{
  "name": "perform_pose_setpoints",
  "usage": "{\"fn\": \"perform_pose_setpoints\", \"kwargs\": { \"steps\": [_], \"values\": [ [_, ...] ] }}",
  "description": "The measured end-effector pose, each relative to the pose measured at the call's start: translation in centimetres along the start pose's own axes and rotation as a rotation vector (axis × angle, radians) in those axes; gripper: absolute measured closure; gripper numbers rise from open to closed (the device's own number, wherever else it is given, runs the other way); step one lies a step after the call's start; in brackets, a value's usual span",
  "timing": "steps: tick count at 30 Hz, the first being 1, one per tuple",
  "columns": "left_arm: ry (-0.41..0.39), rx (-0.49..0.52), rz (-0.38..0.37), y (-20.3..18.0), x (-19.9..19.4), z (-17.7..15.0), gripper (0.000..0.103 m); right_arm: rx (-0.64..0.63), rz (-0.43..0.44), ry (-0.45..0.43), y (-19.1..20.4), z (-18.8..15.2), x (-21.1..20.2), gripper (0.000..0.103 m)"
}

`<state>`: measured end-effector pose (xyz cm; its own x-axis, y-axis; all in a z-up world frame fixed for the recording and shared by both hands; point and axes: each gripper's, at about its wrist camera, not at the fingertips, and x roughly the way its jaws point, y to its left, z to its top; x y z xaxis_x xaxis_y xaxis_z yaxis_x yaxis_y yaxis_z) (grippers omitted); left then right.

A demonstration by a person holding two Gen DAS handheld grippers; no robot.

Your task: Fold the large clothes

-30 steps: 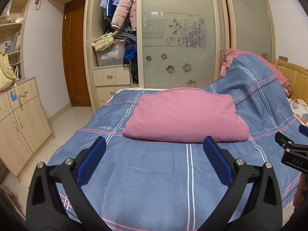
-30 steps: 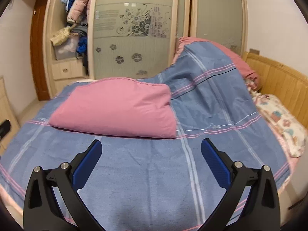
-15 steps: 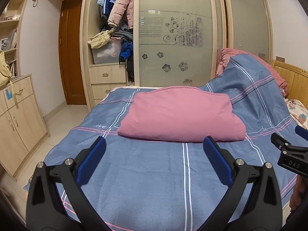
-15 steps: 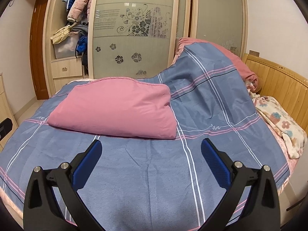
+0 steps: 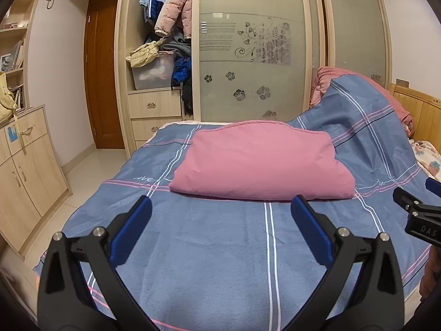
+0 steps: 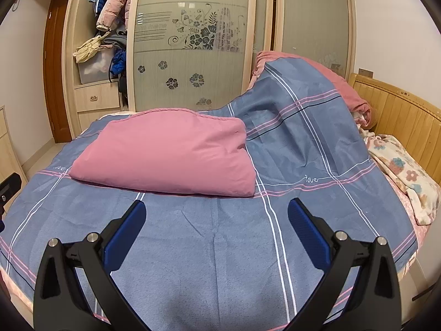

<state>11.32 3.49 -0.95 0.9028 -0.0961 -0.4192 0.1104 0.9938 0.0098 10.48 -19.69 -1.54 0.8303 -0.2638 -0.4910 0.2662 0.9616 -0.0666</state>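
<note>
Pink folded quilt lies mid-bed on the blue plaid cover, which rises over a heap toward the headboard. My left tongs and right tongs hover above the near cover, both spread apart, empty.

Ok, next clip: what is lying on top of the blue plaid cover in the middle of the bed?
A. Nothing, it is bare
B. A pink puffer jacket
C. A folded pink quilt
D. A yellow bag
C: a folded pink quilt rests on the blue cover, ahead of both open grippers, left and right, neither touching it.
</note>
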Motion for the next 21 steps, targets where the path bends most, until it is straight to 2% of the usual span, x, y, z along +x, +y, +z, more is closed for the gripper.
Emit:
{"fn": "perform_pose_setpoints", "kwargs": {
  "steps": [11,16,21],
  "values": [
    [0.008,0.001,0.0,0.1,0.6,-0.1,0.002,-0.007,0.012,0.01,0.1,0.1,0.4,0.001],
    [0.012,0.036,0.019,-0.4,0.8,-0.2,0.002,-0.008,0.013,0.017,0.0,0.0,0.7,0.001],
    [0.021,0.026,-0.003,-0.4,1.1,-0.3,0.002,-0.009,0.012,0.021,-0.1,0.0,0.9,0.001]
  ]
}}
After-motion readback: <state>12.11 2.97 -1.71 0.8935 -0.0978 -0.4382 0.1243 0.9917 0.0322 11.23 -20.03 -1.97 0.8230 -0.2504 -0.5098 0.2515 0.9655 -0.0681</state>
